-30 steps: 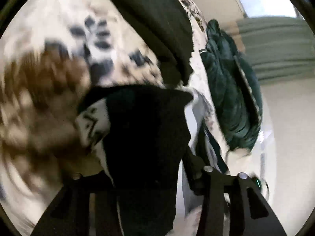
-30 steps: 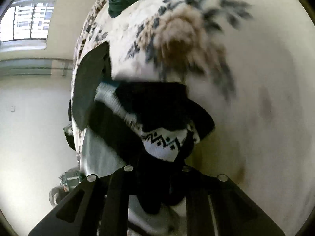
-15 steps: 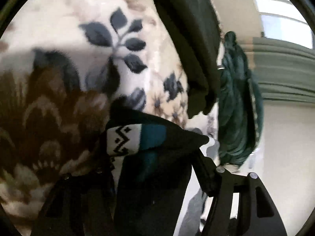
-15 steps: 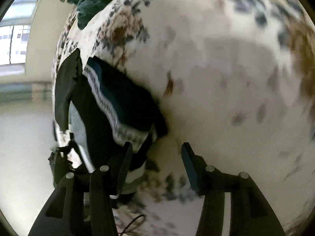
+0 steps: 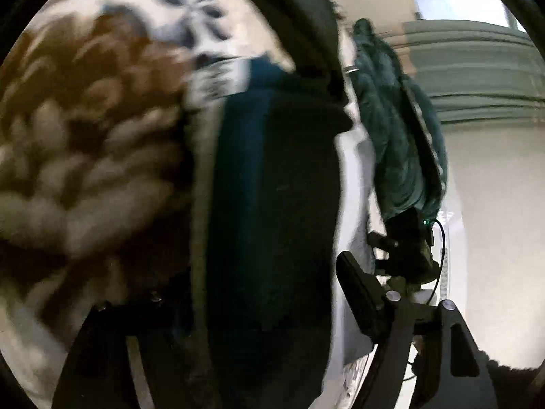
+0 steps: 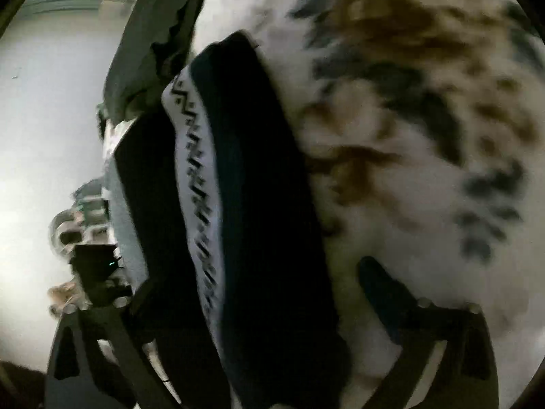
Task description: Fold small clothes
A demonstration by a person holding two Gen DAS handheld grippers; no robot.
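Observation:
A small dark garment with a teal stripe and a white zigzag band (image 6: 194, 184) lies folded on the floral blanket (image 6: 425, 109). It also shows in the left wrist view (image 5: 272, 204), filling the space between my fingers. My left gripper (image 5: 245, 289) stands open over it, with the right finger (image 5: 361, 296) clear of the cloth and the left finger hidden in shadow. My right gripper (image 6: 259, 289) is open, with its fingers astride the garment's near end and not pinching it. Both views are blurred.
A dark green garment (image 5: 398, 129) hangs at the bed's far edge. Another dark cloth (image 5: 299, 24) lies beyond the folded piece. The other gripper's body (image 5: 408, 248) shows past the bed edge. A pale wall and a window lie behind.
Both grippers have let go of the garment and opened. It now lies flat and folded on the blanket. Both cameras have moved closer along its length.

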